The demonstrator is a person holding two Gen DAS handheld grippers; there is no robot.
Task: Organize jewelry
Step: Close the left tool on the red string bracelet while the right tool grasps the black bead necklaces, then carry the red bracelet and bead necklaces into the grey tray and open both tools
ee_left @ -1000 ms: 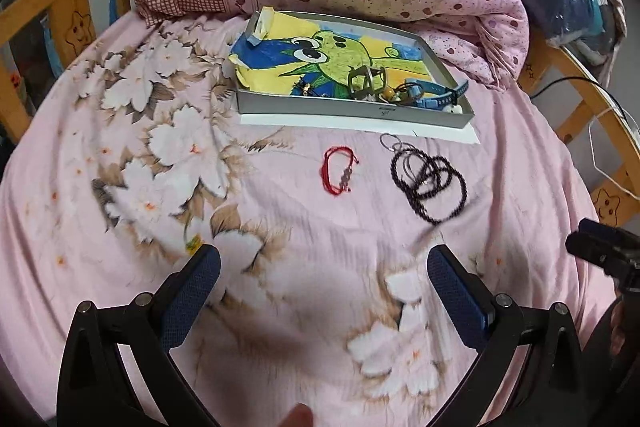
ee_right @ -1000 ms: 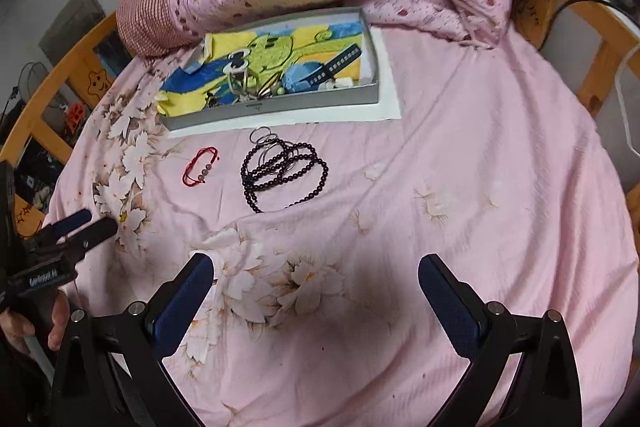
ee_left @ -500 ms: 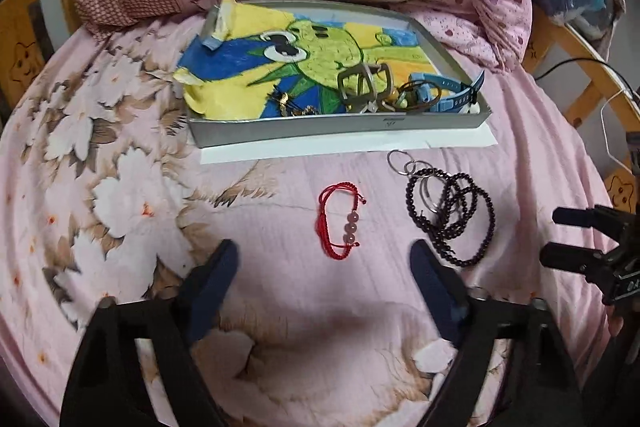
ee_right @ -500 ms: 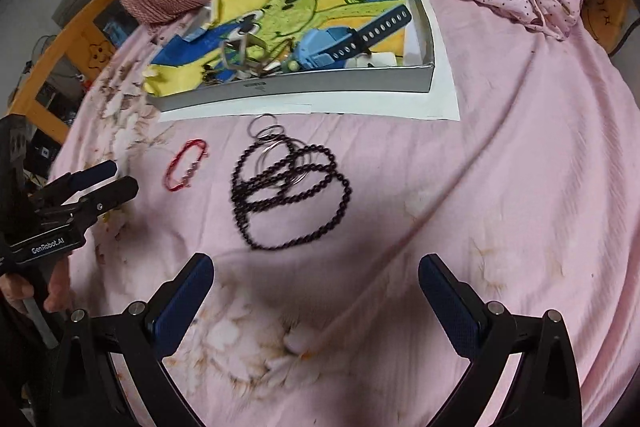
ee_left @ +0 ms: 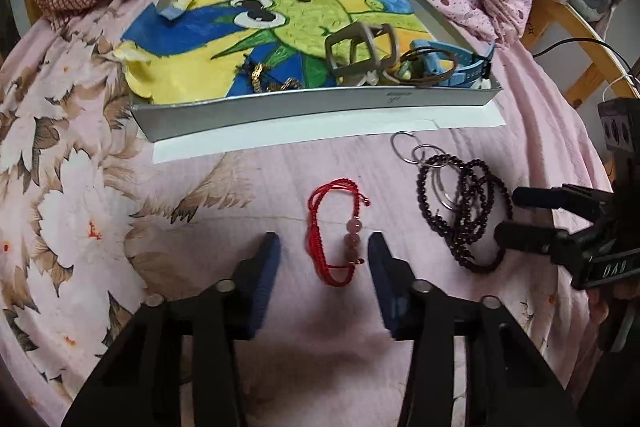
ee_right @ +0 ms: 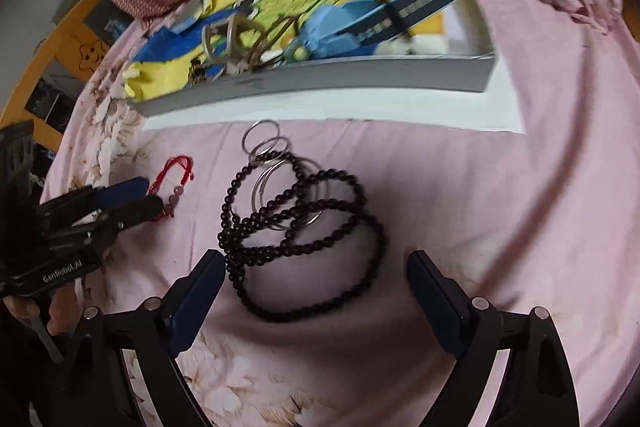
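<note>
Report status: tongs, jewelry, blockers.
Left tongs closing around red bracelet, no contact yet. Right tongs open over bead string. Both still outside tray. Nothing blocking.

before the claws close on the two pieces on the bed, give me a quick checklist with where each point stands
1. Red cord bracelet between the left claw pads: ok; jaws have just been closing, not pressing yet.
2. Dark bead strand between the right claw pads: ok; jaws wide, just started closing.
3. Metal rings tangled in the strand, may lift along: not ok.
4. Claws apart from each other: ok.
5. Free space in the grey tray: ok, left part open.
6. Pads clear of bed fabric: cannot tell.
</note>
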